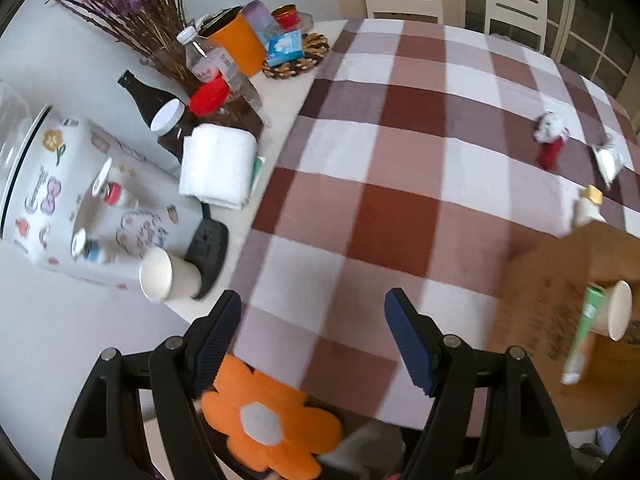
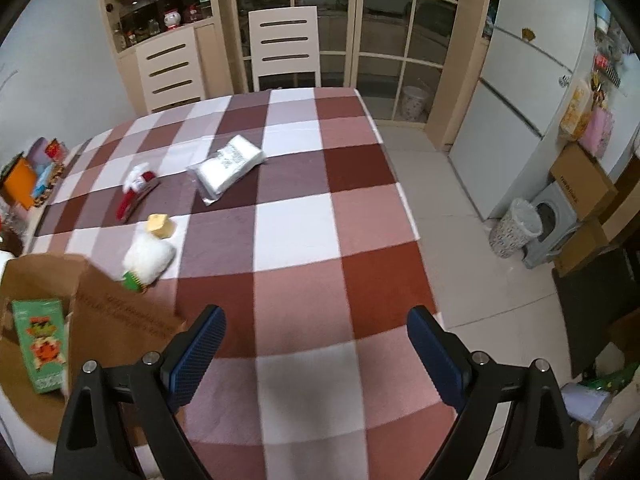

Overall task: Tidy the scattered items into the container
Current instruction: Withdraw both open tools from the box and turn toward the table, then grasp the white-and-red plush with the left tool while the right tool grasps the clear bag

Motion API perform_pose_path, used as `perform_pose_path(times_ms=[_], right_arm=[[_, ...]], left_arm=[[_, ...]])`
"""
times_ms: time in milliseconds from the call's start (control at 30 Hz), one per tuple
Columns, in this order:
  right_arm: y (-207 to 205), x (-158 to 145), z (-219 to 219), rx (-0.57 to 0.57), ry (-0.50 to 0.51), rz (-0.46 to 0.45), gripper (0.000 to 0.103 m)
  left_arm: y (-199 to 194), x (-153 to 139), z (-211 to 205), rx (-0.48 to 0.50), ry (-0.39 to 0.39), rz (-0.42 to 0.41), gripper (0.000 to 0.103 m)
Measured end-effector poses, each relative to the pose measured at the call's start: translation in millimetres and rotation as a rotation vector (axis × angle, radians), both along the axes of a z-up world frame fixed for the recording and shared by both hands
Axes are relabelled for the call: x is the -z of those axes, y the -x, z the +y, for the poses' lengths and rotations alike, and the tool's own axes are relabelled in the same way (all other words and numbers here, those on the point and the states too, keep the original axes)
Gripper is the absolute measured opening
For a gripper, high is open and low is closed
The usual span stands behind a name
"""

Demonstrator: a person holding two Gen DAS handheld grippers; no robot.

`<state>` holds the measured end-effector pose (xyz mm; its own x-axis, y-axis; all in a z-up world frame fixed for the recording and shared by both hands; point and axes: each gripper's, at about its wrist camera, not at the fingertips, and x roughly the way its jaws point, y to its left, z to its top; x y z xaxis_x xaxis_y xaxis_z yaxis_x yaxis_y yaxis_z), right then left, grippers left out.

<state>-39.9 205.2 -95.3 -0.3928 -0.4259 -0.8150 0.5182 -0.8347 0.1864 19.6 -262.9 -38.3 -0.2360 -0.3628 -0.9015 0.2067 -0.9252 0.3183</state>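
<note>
Nearest, the left hand-held gripper [image 1: 312, 344] and right hand-held gripper [image 2: 316, 354] both stand released, ribbed blue pads holding nothing above the soft checked cloth on the worktop [image 2: 304, 240]. Beside them the brown cardboard box [image 2: 120, 312] holds a flat green carton [image 2: 38, 344] and a paper cup [image 1: 616, 314]. Farther out lie a fluffy white toy [image 2: 148, 258], a red-and-white toy [image 2: 136, 192] and a glossy plastic packet [image 2: 226, 168].

On the desk [image 2: 296, 236], the box [image 2: 120, 312] lies at eight o'clock, the plastic bag [image 2: 226, 168] at eleven, a toy [image 2: 150, 254] between them.
</note>
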Motion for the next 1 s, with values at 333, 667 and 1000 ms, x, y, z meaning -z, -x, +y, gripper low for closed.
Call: perform_pose_path(times_ms=[333,667,1000], right_arm=[[49.5,7.3,-51.9,-0.072,-0.035,0.100,0.094],[94.9,39.9,-145.6,-0.236,-0.042,0.074,0.094],[128.1,55.6,-228.3,-0.287,-0.028,0.003,0.094]], left_arm=[[89.5,47.6,-41.0,0.215,0.108,-0.005,0.075],[198.1,100.0,21.3,0.503,-0.036,-0.020,0.075],[257.7,131.8,162.2,0.821,-0.155,-0.066,0.075]])
